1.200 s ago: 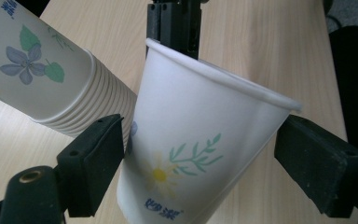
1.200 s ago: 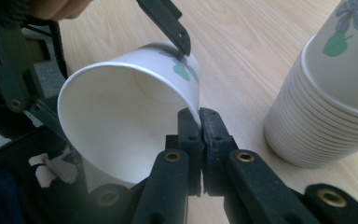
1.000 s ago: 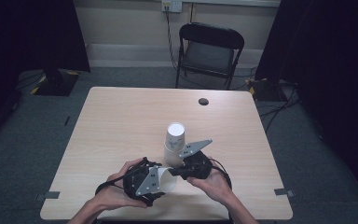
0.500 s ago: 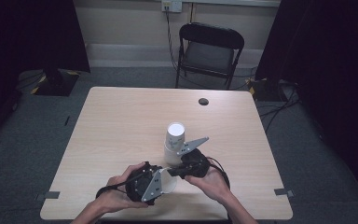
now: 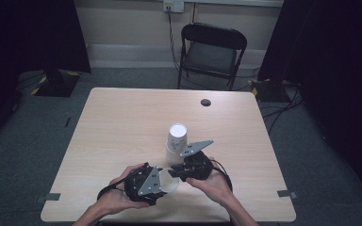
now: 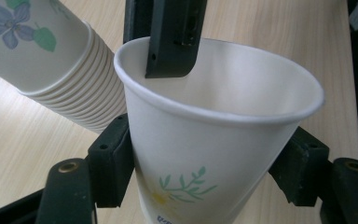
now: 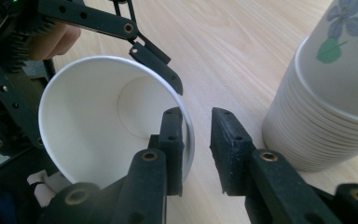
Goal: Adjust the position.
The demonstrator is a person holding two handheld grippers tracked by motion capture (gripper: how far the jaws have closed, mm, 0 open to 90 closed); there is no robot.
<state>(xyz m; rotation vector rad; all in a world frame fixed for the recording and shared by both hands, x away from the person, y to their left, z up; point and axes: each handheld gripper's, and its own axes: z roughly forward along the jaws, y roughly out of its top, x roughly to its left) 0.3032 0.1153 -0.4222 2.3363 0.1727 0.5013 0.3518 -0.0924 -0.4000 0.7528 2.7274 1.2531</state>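
Single paper cup point(image 6: 214, 140) clamped between left gripper point(image 6: 205, 168) fingers, rim straddled by parted right gripper point(image 7: 196, 140) fingers (likely handover); cup stack point(image 7: 326, 93) just beside

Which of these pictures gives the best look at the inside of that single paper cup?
The right gripper view: it looks straight into the single cup, down to its bottom. The left gripper view shows the cup's outside and upper inner wall. The high view shows it small, between the grippers.
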